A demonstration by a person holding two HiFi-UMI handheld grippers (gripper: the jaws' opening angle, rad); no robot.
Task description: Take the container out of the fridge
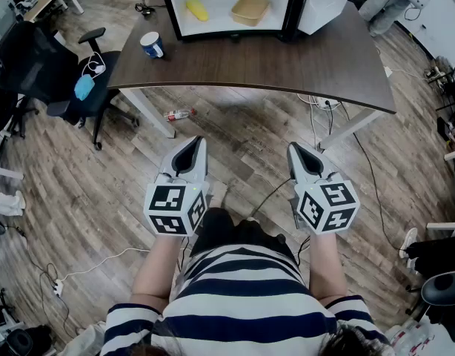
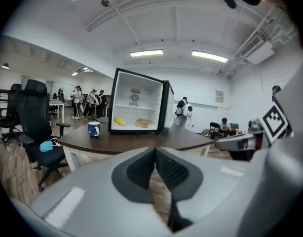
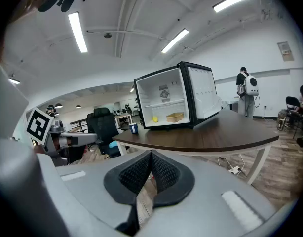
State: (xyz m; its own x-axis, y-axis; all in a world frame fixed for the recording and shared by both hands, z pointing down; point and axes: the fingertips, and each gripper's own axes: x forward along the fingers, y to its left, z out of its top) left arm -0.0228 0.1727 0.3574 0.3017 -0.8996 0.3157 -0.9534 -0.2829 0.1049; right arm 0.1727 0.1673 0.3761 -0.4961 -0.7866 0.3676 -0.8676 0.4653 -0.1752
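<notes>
A small black fridge (image 1: 235, 6) stands open on the dark wooden table (image 1: 287, 61). Inside it lie a tan container (image 1: 250, 10) and a yellow fruit (image 1: 197, 10). The container (image 2: 142, 123) also shows in the left gripper view and the container (image 3: 175, 116) in the right gripper view. My left gripper (image 1: 190, 153) and right gripper (image 1: 300, 156) hang side by side over the floor, well short of the table. Both are shut with nothing between their pads.
A blue mug (image 1: 152, 44) stands at the table's left end. A black office chair (image 1: 61, 80) with a blue mask sits left of the table. A bottle (image 1: 179, 114) and cables lie on the wooden floor under the table. People stand far off in the room.
</notes>
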